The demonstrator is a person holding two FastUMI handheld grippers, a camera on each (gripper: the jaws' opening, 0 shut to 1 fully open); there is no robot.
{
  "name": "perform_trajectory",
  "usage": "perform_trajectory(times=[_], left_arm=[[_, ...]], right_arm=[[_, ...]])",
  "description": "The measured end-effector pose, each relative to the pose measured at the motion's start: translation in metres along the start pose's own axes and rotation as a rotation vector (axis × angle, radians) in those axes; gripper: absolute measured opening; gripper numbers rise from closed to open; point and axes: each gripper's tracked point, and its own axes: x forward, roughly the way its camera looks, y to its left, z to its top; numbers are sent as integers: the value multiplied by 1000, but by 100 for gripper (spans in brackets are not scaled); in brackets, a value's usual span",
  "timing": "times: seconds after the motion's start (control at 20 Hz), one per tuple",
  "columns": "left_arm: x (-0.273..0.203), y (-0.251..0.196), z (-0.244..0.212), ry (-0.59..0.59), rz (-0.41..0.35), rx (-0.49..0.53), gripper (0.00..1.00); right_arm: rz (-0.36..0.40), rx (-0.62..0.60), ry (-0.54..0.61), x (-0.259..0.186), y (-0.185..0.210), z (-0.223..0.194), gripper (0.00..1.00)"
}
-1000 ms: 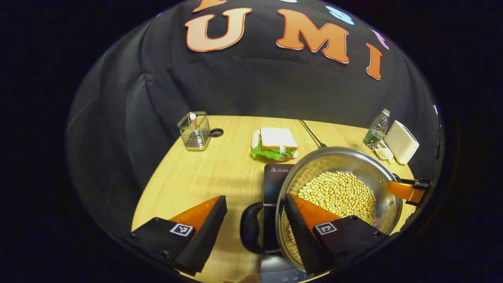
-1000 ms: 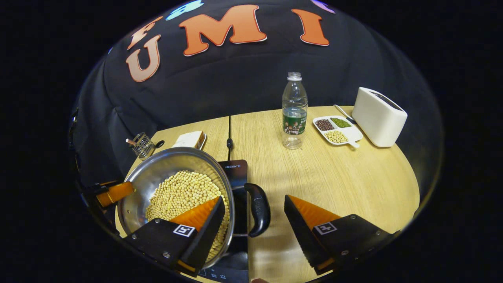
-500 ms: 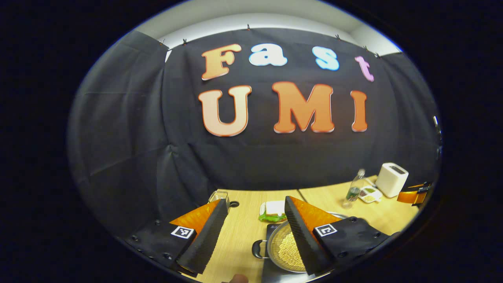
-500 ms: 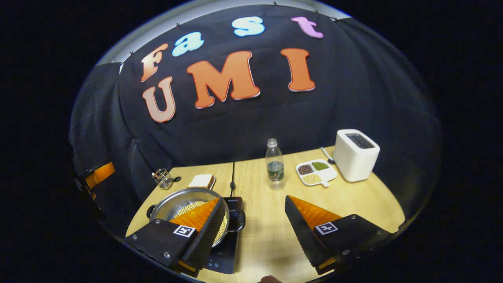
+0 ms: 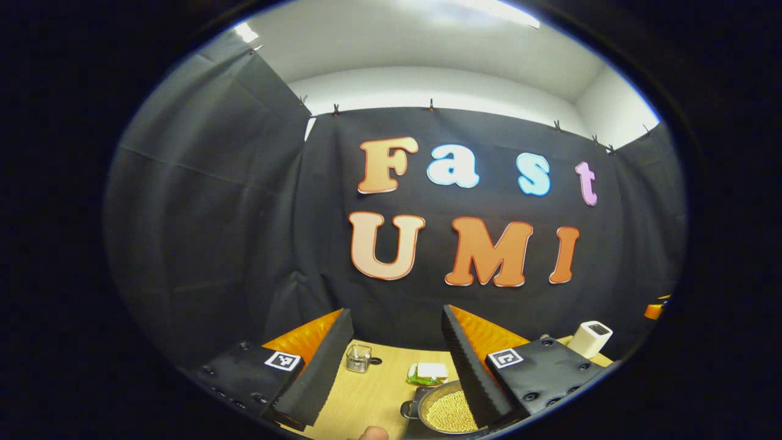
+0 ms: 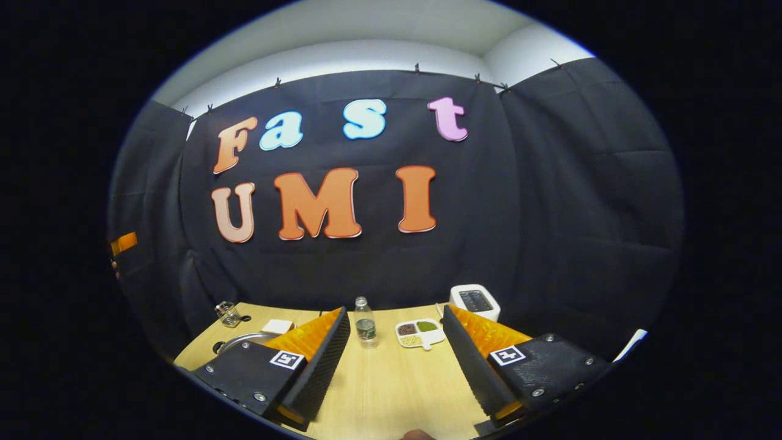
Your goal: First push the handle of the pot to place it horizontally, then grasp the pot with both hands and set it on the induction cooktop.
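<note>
The steel pot (image 5: pixel 449 410), filled with yellow beans, stands on the dark induction cooktop (image 5: pixel 413 429) far below, one black side handle (image 5: pixel 407 408) pointing left. My left gripper (image 5: pixel 396 310) is open and empty, high above the table, and its right finger covers part of the pot. My right gripper (image 6: pixel 395 310) is open and empty too, well above the table. The pot's rim (image 6: pixel 244 338) peeks out behind its left finger. The other gripper shows as an orange patch at the right edge (image 5: pixel 655 310) and at the left edge (image 6: pixel 124 242).
On the wooden table (image 6: pixel 391 379) stand a water bottle (image 6: pixel 365 327), a divided tray of beans (image 6: pixel 418 332), a white toaster (image 6: pixel 475 300), a sandwich plate (image 5: pixel 429 373) and a wire holder (image 5: pixel 358 357).
Both grippers have lifted up and back from the pot, which stays on the cooktop. The table has dropped low in both views. Both grippers stayed open.
</note>
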Motion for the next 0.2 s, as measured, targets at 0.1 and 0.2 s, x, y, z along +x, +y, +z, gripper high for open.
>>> perform_trajectory(times=[0.1, 0.2], left_arm=[[-15, -9, 7, -6, -37, -17, 99], [-22, -5, 19, -33, -28, -22, 99]], right_arm=[[-27, -1, -29, -16, -16, 15, 95], [-36, 4, -39, -28, -25, 23, 95]])
